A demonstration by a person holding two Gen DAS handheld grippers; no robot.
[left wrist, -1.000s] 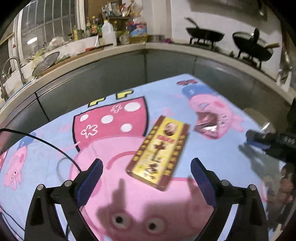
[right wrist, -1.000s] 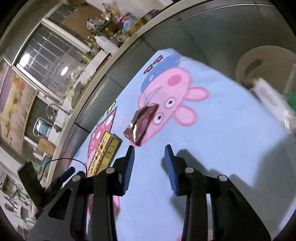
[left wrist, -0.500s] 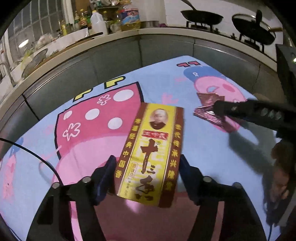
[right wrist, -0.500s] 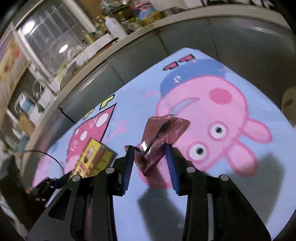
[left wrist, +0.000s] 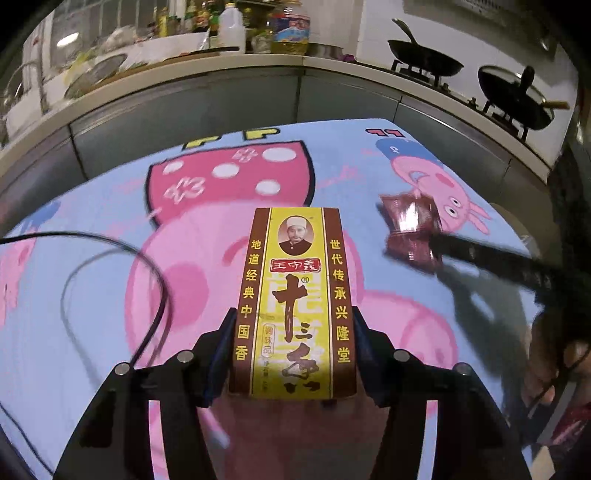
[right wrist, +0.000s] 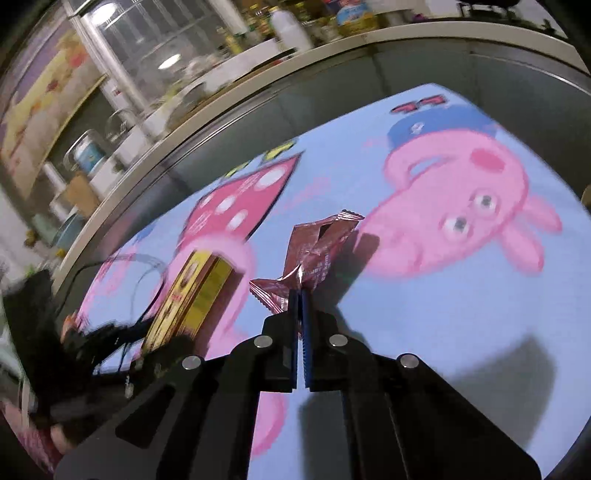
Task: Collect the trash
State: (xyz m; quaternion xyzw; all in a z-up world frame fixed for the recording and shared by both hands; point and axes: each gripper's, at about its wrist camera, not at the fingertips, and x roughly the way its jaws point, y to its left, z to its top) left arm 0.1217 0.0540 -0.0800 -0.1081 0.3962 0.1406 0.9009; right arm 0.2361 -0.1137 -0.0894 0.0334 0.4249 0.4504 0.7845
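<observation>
The left gripper (left wrist: 293, 325) has its blue pads almost wholly hidden behind the yellow spice box (left wrist: 295, 295); whether they press its sides cannot be told, though the jaws are closing on it. In the right wrist view that box (right wrist: 195, 291) is smeared, its print unreadable, its near end lost behind the dark blur of the other gripper. The crumpled red wrapper (right wrist: 314, 254) disappears at its lower end between the right gripper's (right wrist: 300, 302) closed pads. The wrapper's (left wrist: 410, 229) lettering is too blurred to read. The cartoon cloth (left wrist: 461, 317) runs off the lower picture edge. The counter bottles (right wrist: 288, 26) are streaked blurs.
</observation>
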